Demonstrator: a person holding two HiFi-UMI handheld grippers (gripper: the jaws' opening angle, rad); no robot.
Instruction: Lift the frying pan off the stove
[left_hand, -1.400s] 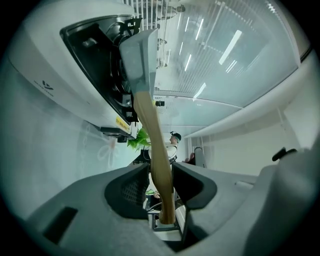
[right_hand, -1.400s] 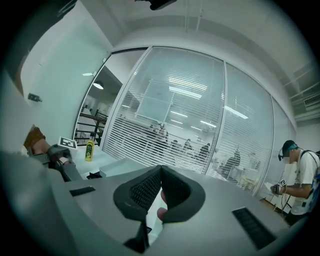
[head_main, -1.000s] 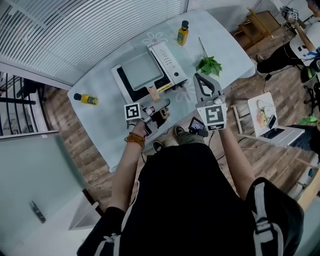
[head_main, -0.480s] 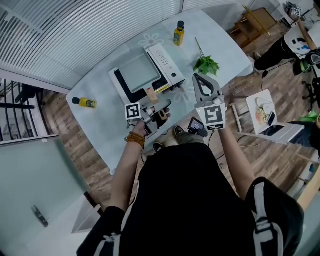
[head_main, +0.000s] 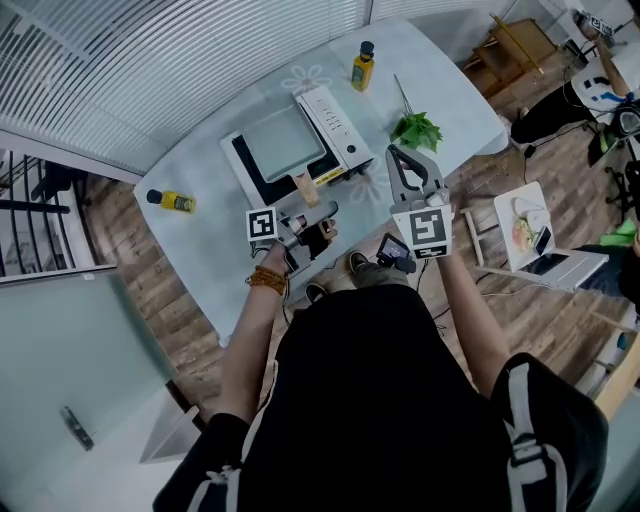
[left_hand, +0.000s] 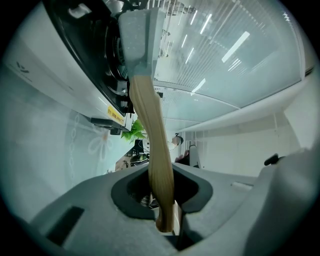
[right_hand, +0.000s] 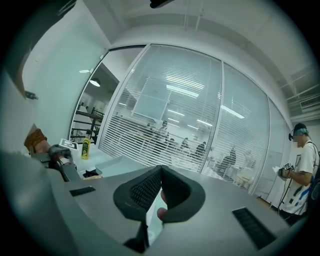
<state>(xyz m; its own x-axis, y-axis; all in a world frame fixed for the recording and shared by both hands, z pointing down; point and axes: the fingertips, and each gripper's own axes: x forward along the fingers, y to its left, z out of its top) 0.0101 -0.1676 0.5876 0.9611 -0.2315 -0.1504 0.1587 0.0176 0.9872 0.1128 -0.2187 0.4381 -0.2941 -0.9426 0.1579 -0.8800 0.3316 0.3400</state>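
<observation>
gripping the frying pan (head_main: 280, 140) handle (left_hand: 150, 125)
your left gripper (left_hand: 165, 202) had just closed onto the handle; you needed a level lift off the stove (head_main: 336, 122). right gripper (head_main: 403, 163) was shut, empty.

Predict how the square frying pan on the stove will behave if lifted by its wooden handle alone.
Likely to tip pan-end down: the frying pan is wide and its wooden handle long and thin. Stiff, probably; both look rigid. The handle's smooth rounded wood could twist in a grip.

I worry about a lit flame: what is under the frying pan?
The stove, its black top showing beside the frying pan. The burner is covered from above.
</observation>
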